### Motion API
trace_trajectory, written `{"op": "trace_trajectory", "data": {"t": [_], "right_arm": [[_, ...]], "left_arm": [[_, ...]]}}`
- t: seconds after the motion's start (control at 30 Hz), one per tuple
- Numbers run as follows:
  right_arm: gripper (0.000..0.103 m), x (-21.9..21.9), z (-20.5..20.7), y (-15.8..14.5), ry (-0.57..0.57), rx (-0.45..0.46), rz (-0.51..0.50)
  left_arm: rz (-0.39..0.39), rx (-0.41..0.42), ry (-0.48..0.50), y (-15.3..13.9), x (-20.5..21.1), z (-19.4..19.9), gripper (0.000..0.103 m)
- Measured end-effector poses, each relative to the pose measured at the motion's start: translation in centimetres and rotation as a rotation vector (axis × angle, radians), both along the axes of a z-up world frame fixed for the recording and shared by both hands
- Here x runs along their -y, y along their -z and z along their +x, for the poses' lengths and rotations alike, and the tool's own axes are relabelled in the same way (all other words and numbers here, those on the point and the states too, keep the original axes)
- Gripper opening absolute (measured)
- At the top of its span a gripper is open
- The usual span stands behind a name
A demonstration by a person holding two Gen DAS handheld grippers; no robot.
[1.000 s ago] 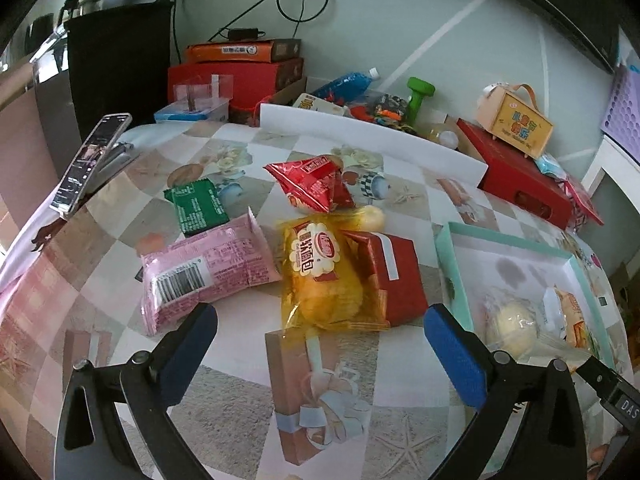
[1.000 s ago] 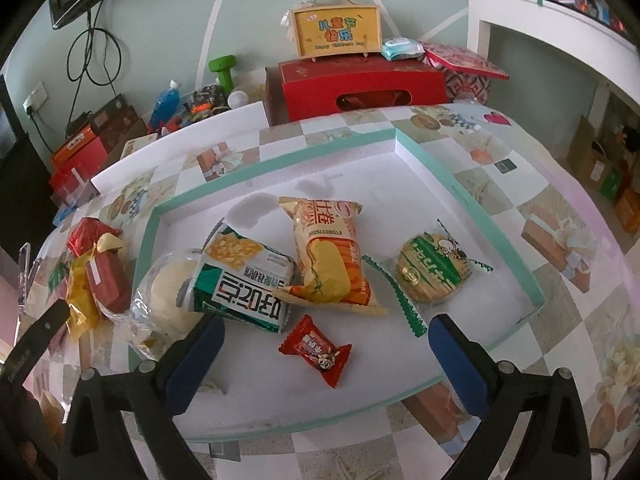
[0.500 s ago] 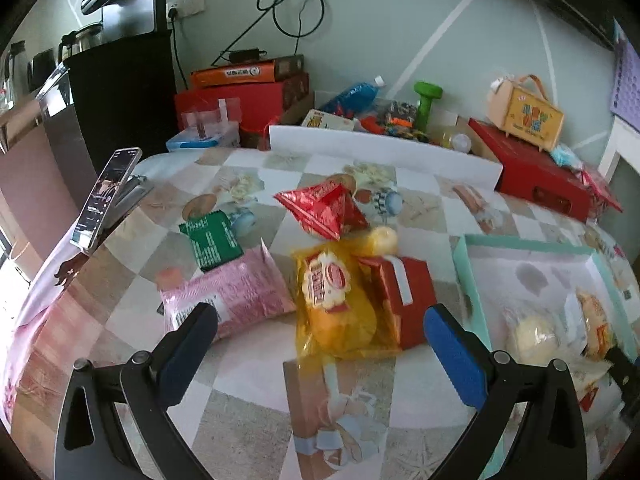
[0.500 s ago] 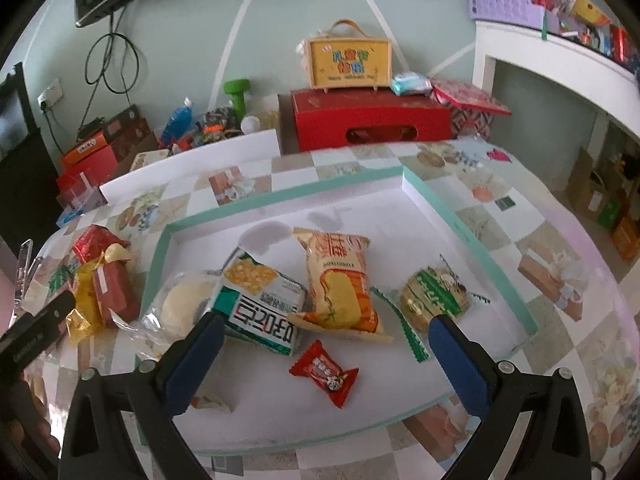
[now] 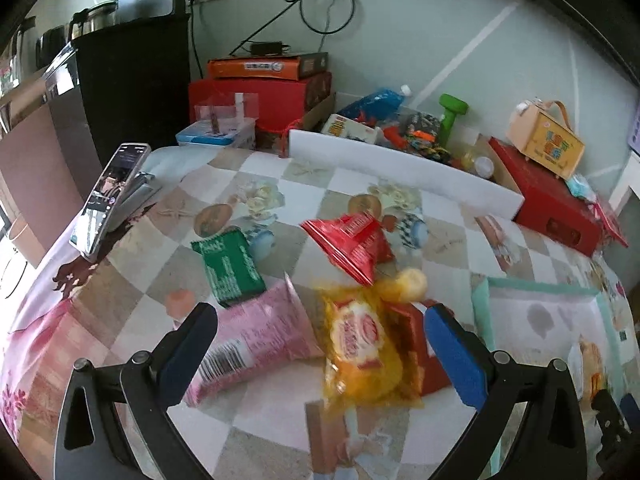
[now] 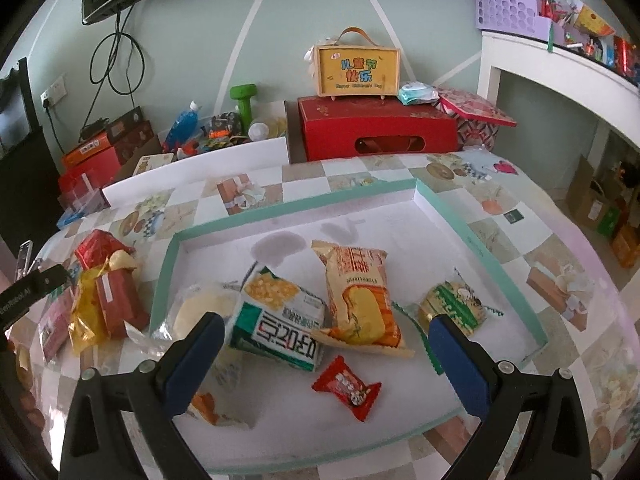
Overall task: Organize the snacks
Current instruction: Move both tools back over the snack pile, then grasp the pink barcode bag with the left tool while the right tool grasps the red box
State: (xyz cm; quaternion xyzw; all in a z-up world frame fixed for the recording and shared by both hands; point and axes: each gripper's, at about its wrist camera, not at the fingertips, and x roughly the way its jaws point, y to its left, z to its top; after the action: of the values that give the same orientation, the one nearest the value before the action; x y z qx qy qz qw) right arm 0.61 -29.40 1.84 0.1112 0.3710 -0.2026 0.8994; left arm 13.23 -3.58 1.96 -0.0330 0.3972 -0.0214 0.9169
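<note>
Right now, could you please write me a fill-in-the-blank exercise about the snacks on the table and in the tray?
1. The shallow tray has a rim coloured ____.
2. The flat green snack packet lies ____ the tray.
3. The small red candy wrapper lies ____ the tray.
4. Both the left gripper and the right gripper are ____.

Missing words: teal; outside; inside; open

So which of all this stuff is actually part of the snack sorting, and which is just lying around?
Part of the job:
teal-rimmed tray
yellow snack bag
pink packet
green packet
red bag

Just lying about:
phone
green dumbbell
yellow gift box
</note>
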Motion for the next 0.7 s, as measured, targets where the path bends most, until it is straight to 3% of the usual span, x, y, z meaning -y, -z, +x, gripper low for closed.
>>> {"op": "trace_trajectory", "data": {"t": [0.3, 0.43, 0.7], "right_arm": [[0.103, -2.7, 2.3, -4.1, -0.042, 0.079, -0.045], [0.103, -4.7, 3.7, -5.8, -0.104, 0.126, -0.047], [0.103, -9.7, 7.4, -5.5, -0.255, 0.122, -0.01]], "left_arm": [[-0.054, 0.004, -0.064, -0.6, -4.3, 1.3, 0.103], [-0.096, -0.036, -0.1, 0.0, -6.8, 1.8, 0.103], [-0.119, -0.032, -0.162, 0.5, -9.3, 2.1, 0.103]]}}
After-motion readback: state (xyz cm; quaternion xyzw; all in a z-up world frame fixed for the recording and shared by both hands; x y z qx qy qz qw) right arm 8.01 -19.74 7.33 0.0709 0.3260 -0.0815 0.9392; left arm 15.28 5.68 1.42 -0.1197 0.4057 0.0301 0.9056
